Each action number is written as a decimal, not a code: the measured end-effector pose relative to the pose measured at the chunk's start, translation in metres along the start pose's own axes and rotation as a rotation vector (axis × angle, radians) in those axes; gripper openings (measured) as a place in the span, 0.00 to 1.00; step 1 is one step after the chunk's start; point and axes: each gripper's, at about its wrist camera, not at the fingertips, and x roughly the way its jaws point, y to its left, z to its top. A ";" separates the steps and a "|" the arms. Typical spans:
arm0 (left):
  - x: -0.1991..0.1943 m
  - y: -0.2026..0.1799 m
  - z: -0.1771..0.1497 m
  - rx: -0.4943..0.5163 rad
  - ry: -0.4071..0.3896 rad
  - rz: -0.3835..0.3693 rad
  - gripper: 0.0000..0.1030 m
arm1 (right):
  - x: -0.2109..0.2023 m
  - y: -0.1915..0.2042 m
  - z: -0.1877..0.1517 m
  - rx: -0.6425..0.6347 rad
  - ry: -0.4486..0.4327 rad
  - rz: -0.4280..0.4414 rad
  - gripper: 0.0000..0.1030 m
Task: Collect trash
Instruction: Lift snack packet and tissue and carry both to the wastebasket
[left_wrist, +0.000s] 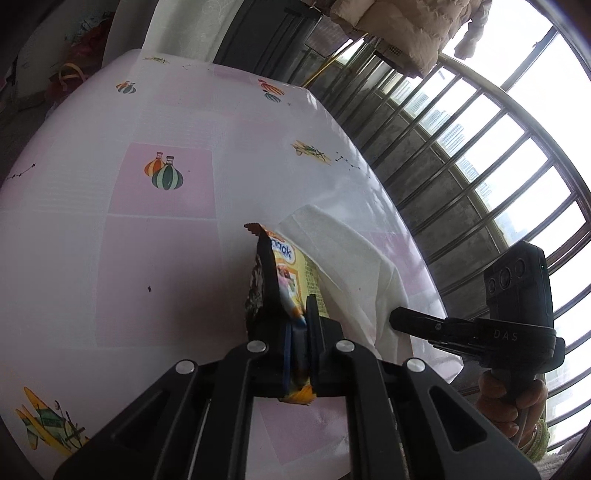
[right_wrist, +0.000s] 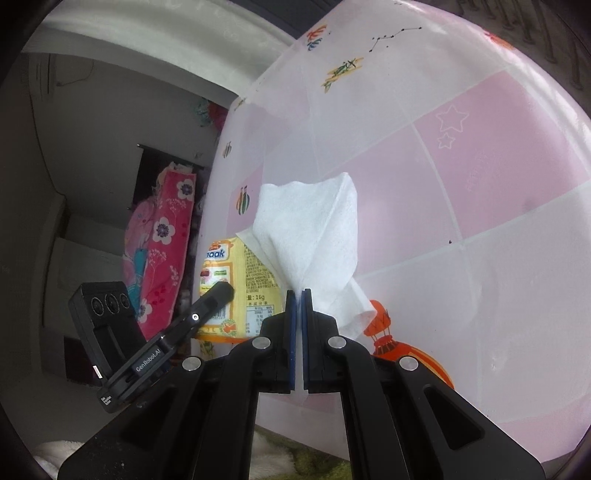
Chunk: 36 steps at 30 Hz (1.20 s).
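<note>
In the left wrist view, a yellow snack wrapper (left_wrist: 280, 280) is pinched between the pressed jaws of the left gripper (left_wrist: 297, 325), above the pink and white tablecloth (left_wrist: 110, 221). Its long axis is seen to run from the jaws toward 12 o'clock, with the torn end pointing up and away. At 3 o'clock of it, a white tissue (left_wrist: 354, 266) is held by the right gripper (left_wrist: 397, 319). In the right wrist view, the tissue (right_wrist: 310, 229) is pinched at its narrow end between closed jaws and fans out toward 12 o'clock. Both pieces of trash are judged to be picked up; to be dropped in a bin is what is left, and no bin is seen
</note>
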 end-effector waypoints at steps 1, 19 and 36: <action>-0.001 -0.003 0.001 0.014 -0.007 0.005 0.06 | -0.005 0.000 0.001 0.004 -0.012 0.012 0.01; -0.018 -0.033 0.008 0.161 -0.106 0.098 0.06 | -0.049 0.000 0.002 0.007 -0.151 0.104 0.01; -0.035 -0.039 0.007 0.214 -0.178 0.132 0.06 | -0.056 0.012 0.012 0.000 -0.194 0.111 0.01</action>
